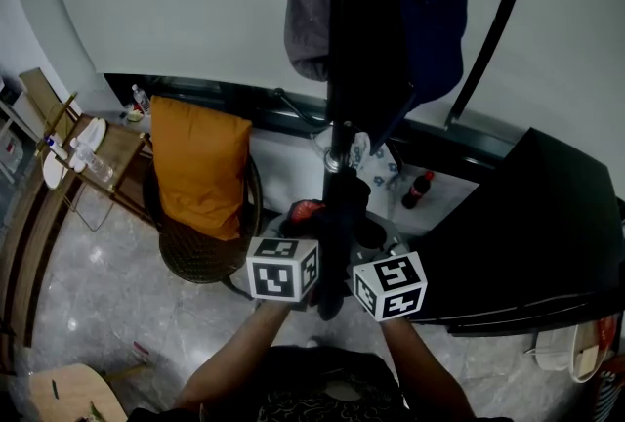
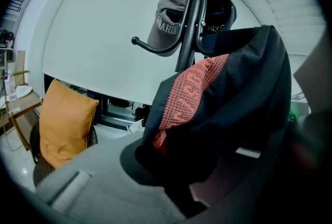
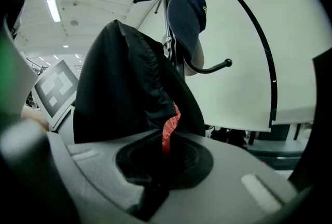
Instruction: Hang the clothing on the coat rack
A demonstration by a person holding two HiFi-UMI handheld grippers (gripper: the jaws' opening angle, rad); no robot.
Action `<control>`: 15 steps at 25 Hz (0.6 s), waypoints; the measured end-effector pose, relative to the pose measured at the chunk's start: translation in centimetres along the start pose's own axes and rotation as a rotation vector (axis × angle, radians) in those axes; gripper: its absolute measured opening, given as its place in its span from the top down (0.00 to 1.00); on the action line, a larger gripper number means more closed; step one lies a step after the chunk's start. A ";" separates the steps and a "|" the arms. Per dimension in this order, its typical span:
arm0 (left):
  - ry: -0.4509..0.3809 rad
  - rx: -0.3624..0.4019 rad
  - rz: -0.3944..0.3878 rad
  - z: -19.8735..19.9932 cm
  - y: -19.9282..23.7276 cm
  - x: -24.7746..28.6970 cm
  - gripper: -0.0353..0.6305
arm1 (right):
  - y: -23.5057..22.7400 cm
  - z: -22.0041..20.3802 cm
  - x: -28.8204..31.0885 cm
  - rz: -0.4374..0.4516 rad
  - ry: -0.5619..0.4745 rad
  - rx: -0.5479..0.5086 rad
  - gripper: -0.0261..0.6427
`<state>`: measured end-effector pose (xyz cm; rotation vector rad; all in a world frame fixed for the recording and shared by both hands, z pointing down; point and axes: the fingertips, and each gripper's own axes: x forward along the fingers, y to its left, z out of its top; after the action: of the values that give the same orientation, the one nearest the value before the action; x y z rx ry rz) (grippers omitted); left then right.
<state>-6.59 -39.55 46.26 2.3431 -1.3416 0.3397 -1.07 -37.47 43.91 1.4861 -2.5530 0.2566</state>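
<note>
The left gripper is clenching a fold of the black garment, whose smooth shell is showing a red woven patterned band. The right gripper is pinching the same crumpled garment, holding it bunched close by the slim black pole of the coat rack.

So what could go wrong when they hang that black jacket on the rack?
1. The left claw and right claw each pinch only a small fold of the black jacket with the red woven strip, so it might slip free when lifted.
2. The black metal coat rack already holds a grey cap and a navy cap; the jacket could knock one off.
</note>
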 end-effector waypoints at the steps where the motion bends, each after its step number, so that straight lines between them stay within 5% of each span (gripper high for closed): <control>1: 0.000 0.000 -0.001 -0.1 0.0 0.0 0.92 | 0.0 -0.1 -0.1 -0.001 0.001 -0.001 0.93; 15: 0.006 -0.005 -0.005 -1.1 -0.3 -0.6 0.92 | 0.5 -1.0 -0.8 -0.005 0.020 0.006 0.93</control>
<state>-6.61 -38.49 46.90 2.3390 -1.3324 0.3421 -1.02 -36.32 44.70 1.4838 -2.5354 0.2769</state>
